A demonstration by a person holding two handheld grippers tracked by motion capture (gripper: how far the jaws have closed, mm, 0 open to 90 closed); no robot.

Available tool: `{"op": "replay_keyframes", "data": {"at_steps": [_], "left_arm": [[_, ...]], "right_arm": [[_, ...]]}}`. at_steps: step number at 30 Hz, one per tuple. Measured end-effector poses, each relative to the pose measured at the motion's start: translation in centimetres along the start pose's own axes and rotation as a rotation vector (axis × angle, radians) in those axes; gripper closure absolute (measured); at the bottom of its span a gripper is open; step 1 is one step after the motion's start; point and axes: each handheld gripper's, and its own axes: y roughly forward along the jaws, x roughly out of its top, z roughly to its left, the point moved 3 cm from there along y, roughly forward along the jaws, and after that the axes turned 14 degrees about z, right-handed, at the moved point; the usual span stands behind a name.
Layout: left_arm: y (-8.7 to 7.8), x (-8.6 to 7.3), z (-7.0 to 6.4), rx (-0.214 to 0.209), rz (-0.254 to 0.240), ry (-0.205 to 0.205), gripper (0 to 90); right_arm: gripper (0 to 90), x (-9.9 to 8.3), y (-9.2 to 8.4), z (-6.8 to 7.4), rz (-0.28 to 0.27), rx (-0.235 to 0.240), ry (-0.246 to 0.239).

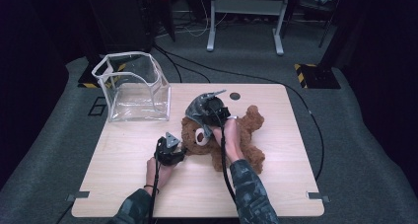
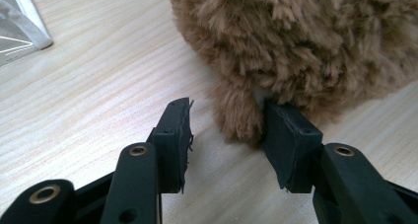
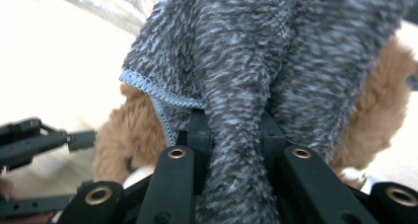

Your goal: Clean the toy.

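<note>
Left of the bear, your left gripper is straddling a fur tuft, jaws not yet pinching; it could slip free. Over the bear's head, your right gripper is clamping the cloth; tugging could drag the bear. The cloth is hiding the bear's face.

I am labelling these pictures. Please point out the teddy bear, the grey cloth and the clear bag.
teddy bear (image 1: 249, 123): high view, on its brown body.
grey cloth (image 3: 236, 61): right gripper view, on the fold above the jaws.
clear bag (image 1: 135, 98): high view, on its front wall.
</note>
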Motion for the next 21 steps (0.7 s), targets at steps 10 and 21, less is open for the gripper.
{"op": "replay_keyframes", "data": {"at_steps": [10,21], "left_arm": [[0.0,0.0,0.0,0.007,-0.006,0.011,56.4],[0.0,0.0,0.0,0.009,-0.005,0.011,56.6]], "right_arm": [[75.2,1.4,1.3,1.2,0.026,0.027,-0.026],[75.4,0.7,1.5,-1.5,0.097,-0.093,0.006]]}}
